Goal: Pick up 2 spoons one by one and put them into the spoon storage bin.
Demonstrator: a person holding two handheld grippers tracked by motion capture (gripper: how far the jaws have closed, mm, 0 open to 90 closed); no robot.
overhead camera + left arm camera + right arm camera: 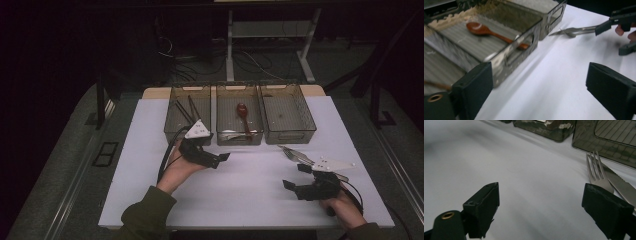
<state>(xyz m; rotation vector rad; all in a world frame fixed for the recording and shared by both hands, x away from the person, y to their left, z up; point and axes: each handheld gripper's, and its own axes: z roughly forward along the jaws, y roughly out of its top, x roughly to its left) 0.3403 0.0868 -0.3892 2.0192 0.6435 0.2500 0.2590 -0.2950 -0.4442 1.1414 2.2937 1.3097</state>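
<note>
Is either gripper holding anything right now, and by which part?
Nothing is held. The left gripper and the right gripper both stand open over bare table; the fork lies untouched.

Fork (597, 173) handle and knife (624, 188) handle hidden behind one jaw. Spoon (495, 33) handle end obscured by tray (524, 42) wall.

My worktop (240, 200) is white and lit, while the room around it is dim. Grey floor (60, 165) flanks it left and right. Beyond the far edge stand pale desk legs (230, 45) and tangled cables (195, 62).
</note>
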